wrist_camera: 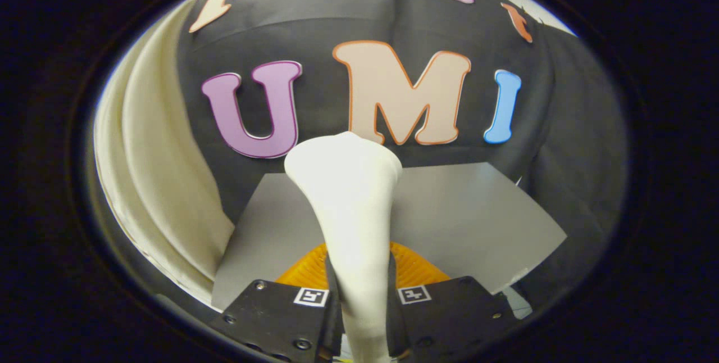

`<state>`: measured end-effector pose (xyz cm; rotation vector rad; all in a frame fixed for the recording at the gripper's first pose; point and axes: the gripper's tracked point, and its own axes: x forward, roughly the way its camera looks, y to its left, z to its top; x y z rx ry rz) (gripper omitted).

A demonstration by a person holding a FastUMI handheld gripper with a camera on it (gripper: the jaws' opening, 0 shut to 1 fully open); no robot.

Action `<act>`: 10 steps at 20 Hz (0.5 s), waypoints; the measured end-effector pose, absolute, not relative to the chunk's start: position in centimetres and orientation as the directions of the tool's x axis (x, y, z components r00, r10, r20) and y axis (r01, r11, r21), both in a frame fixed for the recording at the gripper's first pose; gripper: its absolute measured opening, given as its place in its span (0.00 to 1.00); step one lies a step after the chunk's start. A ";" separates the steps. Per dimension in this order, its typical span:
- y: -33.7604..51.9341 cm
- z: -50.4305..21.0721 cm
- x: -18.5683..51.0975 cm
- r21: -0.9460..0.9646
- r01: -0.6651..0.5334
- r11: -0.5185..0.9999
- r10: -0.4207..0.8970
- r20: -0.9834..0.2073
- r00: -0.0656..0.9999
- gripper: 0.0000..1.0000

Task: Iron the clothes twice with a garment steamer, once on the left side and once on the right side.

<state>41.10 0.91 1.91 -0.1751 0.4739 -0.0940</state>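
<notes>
A white garment steamer (351, 211) stands upright between my fingers, its narrow handle pinched at the bottom and its wide head rising ahead of them. My gripper (362, 304) is shut on that handle. A cream-white garment (157, 183) hangs in soft folds off to the left of the steamer, apart from its head. Behind the handle, just ahead of the fingers, an orange ribbed piece (413, 270) lies on the grey table (466, 211).
The grey table surface spreads beyond the fingers, ending at the black cloth wall (567, 138) at the back and right. The hanging garment borders the table's left side.
</notes>
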 end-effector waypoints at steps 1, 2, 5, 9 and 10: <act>1.8 2.8 39.8 -0.194 0.064 0.979 -0.141 -0.412 0.900 0.31; 2.6 3.9 38.4 -0.191 0.084 0.978 -0.152 -0.378 0.913 0.31; 5.6 8.0 32.5 -0.184 0.124 0.975 -0.174 -0.285 0.943 0.31; 12.4 12.8 23.5 -0.163 0.156 0.974 -0.183 -0.163 0.970 0.30; 14.3 13.3 21.9 -0.154 0.143 0.978 -0.166 -0.151 0.974 0.30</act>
